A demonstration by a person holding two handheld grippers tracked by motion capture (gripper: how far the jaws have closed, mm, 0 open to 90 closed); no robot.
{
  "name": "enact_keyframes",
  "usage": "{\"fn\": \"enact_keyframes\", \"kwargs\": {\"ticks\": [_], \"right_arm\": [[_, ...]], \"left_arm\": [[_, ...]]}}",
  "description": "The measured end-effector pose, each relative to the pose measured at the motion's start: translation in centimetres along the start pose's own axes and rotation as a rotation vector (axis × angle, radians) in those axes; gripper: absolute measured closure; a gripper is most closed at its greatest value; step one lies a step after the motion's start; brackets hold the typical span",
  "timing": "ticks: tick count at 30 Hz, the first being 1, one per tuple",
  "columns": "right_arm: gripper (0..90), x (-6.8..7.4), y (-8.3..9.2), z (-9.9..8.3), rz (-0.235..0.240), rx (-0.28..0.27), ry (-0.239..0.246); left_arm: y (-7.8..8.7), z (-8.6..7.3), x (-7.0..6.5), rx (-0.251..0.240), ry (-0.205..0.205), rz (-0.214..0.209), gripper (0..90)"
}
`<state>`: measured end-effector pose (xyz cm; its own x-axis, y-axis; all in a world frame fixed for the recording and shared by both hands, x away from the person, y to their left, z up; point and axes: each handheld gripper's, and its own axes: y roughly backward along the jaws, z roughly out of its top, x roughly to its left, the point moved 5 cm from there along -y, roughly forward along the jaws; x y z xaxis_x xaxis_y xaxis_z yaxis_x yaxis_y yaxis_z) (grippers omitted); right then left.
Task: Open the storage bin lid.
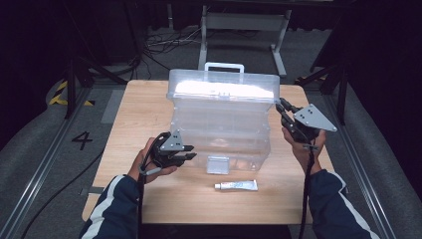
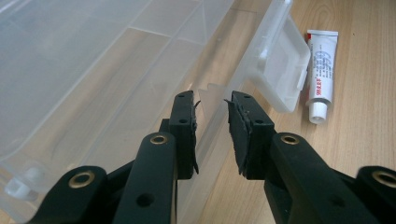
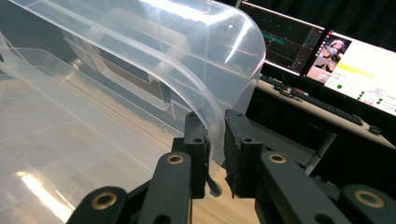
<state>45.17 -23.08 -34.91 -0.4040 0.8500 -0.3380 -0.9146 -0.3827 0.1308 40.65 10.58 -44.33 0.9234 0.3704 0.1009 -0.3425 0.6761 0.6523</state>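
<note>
Clear plastic storage box (image 1: 221, 124) stands at centre frame in the high view, on the wooden counter (image 1: 139, 109), white carry handle (image 1: 224, 66) at its upper edge. Lid (image 3: 187, 51) looks lifted — the right gripper view shows its curved translucent edge arching over the open tray below.

Right hand-held gripper (image 1: 284, 110), right of centre in the high view, sits at the box's upper right corner. In its own view the jaws are pinching the lid's rim, the thin plastic running between the two pads. Judgement: it holds the lid up, probably to keep the box open or to swing it.

Left hand-held gripper (image 1: 186, 152), left of centre and low, sits at the box's front left side. Its own view shows the jaws spread a little, a gap between the pads (image 2: 243, 126), nothing in them; the box's front wall lies just ahead. Judgement: it is placed to steady the box or to reach in.

Around: a white latch flap (image 1: 217, 165) hangs open at the box's front, lower centre. A small white tube (image 1: 236, 185) with printed label lies flat on the counter just below the latch, cap end pointing left in the high view — apart from both grippers. It is near the left gripper's path along the front, and the hanging latch sits between them.

Beyond: monitors (image 3: 327, 56) at upper right of the right gripper view; cables on the floor past the counter.
</note>
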Motion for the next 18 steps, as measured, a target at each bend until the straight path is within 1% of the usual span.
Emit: {"fn": "enact_keyframes", "kwargs": {"ticks": [2,8,11,14,18], "right_arm": [[79.9,-0.1,-0.2,0.2,0.000,0.011,-0.012],[80.6,-0.7,-0.9,0.9,-0.003,0.044,-0.023],[81.0,-0.9,-1.2,1.1,-0.011,0.048,-0.021],[81.2,-1.2,-1.7,1.3,-0.008,0.053,-0.037],[81.7,-1.5,-2.2,1.7,-0.015,0.057,-0.041]], "left_arm": [[0.0,0.0,0.0,-0.001,-0.007,0.001,72.2],[0.0,-0.2,0.0,-0.023,0.000,0.002,72.1],[0.0,-0.2,0.0,-0.026,0.004,0.002,72.1],[0.0,-0.2,0.0,-0.026,0.007,-0.002,72.0],[0.0,-0.2,0.0,-0.031,0.010,-0.004,72.1]]}}
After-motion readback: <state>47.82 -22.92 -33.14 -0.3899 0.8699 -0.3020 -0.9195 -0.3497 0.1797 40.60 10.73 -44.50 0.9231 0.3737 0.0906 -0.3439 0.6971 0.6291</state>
